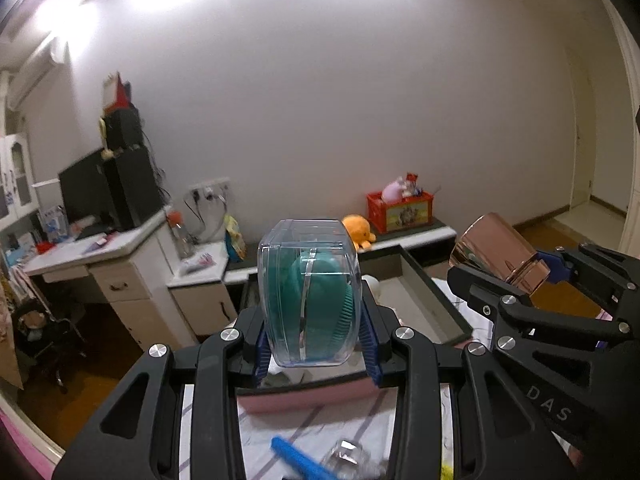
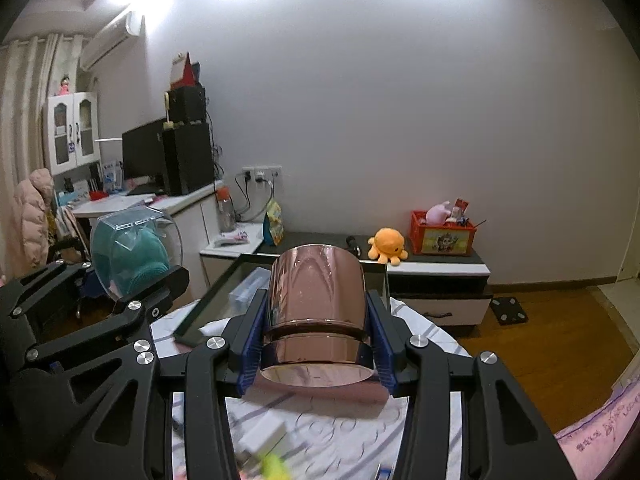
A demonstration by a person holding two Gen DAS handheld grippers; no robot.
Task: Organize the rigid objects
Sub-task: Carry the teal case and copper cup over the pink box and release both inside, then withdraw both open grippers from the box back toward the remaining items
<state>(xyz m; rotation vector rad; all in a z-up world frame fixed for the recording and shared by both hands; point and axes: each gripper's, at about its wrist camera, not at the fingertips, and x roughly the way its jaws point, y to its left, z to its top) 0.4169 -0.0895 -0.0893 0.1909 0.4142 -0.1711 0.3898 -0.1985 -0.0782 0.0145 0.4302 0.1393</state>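
Above the tray [image 2: 208,312], left gripper [image 1: 310,344] clamped a clear case [image 1: 308,292]; right gripper [image 2: 316,344] clamped a copper canister [image 2: 318,308].

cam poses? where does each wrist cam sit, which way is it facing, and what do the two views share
Left wrist: sits on the left gripper, looks forward and slightly down along its fingers at the clear case with a teal item inside; the right gripper shows at right.
Right wrist: sits on the right gripper, same heading, looks at the rose-gold cup; the left gripper shows at left.
Shared: both held items, the dark tray, the orange plush, the red crate, the white wall.
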